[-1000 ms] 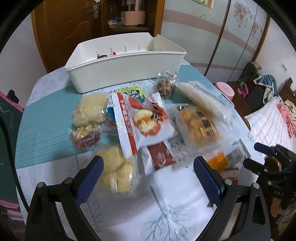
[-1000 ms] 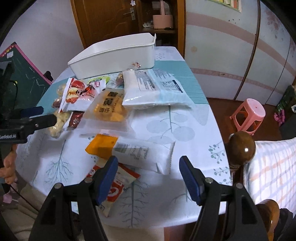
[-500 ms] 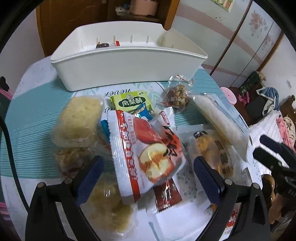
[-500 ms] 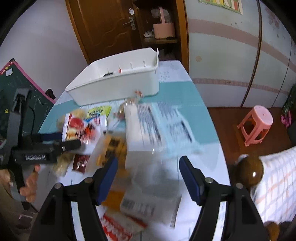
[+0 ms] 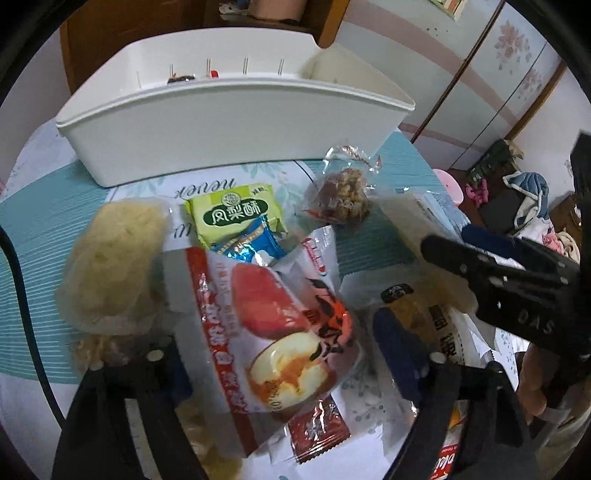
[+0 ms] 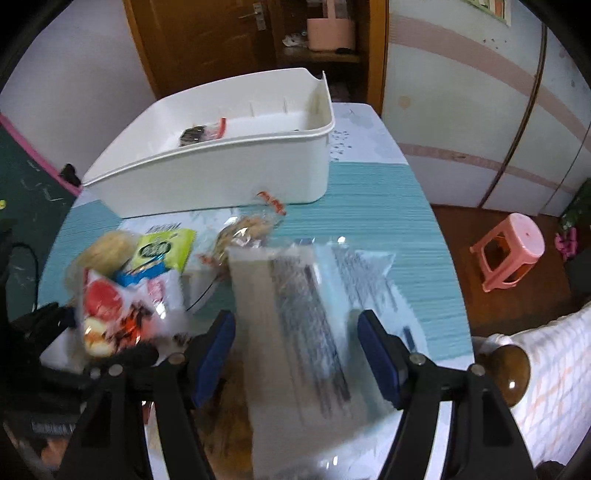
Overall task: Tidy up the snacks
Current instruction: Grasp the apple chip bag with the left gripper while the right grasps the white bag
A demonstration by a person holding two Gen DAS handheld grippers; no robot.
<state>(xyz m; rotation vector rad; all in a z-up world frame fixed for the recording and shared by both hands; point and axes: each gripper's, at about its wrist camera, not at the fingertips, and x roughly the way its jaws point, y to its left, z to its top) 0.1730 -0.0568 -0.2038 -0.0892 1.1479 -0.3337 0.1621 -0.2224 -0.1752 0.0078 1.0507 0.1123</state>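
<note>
Barely begun, I'd say: the white bin [image 5: 236,122] holds one or two small packets, the rest still litter the counter [image 6: 388,206]. Left gripper [image 5: 280,350], fingers closing around the red-and-white bag [image 5: 273,332]; right gripper [image 6: 295,350] gapes, astride the large clear packet [image 6: 295,332], gripping nothing.

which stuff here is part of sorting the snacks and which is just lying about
Job:
white plastic bin
red-and-white snack bag
green pineapple-cake packet
clear long white packet
left gripper, closing around the red-and-white bag
right gripper

Lying about:
pink plastic stool
pink basket
</note>
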